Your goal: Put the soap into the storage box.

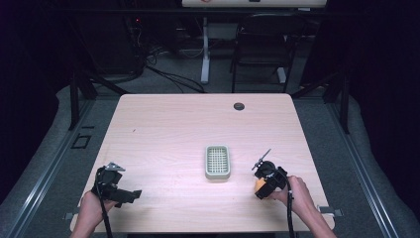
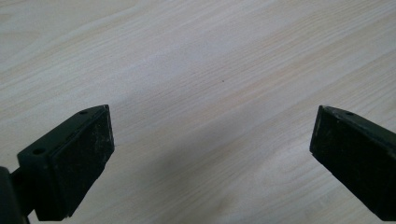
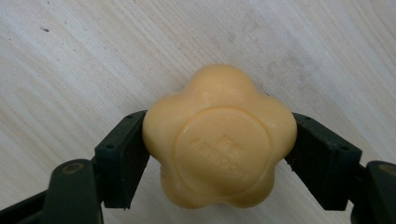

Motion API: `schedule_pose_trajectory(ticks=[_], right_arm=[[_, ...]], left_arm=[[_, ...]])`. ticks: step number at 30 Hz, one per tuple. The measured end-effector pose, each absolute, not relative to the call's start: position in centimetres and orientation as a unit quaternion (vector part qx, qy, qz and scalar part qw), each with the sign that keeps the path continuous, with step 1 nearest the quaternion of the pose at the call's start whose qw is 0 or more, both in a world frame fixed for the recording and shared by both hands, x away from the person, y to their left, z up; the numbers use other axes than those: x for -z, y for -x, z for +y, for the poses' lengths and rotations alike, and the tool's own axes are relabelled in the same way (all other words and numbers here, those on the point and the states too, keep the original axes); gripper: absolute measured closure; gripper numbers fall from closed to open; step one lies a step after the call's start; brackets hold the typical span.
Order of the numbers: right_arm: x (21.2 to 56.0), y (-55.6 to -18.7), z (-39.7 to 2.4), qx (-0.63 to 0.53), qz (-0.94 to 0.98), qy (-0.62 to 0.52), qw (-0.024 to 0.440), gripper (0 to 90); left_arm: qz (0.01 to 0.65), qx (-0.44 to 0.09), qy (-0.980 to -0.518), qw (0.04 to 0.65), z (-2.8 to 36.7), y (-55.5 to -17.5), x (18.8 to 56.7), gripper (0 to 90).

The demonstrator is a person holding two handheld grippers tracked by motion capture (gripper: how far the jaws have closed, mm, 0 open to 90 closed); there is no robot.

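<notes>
Two grippers sat low over the counter [image 1: 163,129]; the right gripper [image 3: 219,154] had its jaws pressed against both sides of a yellow soap [image 3: 219,144] (flower-shaped), right of the soap dish [image 1: 217,162]; the left gripper [image 2: 210,144] stood wide open, holding nothing.

left hand [image 1: 91,208] low at the near left edge, steady | left gripper [image 1: 130,195] jaws spread wide, nothing between | right hand [image 1: 297,198] near right | right gripper [image 1: 258,188] clamped tight on soap [image 3: 219,137]
</notes>
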State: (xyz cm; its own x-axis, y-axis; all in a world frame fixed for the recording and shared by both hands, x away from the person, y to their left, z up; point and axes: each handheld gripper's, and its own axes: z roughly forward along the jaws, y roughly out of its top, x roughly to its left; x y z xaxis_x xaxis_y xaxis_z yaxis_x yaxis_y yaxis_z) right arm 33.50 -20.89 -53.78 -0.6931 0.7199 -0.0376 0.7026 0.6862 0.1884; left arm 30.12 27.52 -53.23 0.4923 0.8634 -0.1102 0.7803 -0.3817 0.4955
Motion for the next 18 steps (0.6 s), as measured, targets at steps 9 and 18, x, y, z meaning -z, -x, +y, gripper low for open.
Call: schedule_pose_trajectory(ticks=[9,18], right_arm=[[52.6,-33.5,-21.1,-0.099,0.914,-0.389,0.053,24.8],[51.7,-33.6,-21.7,-0.116,0.909,-0.396,0.057,24.8]], left_arm=[[0.497,-0.083,-0.827,0.250,27.7,-30.2,53.3,0.0],[0.495,-0.084,-0.828,0.251,27.7,-30.2,53.2,0.0]])
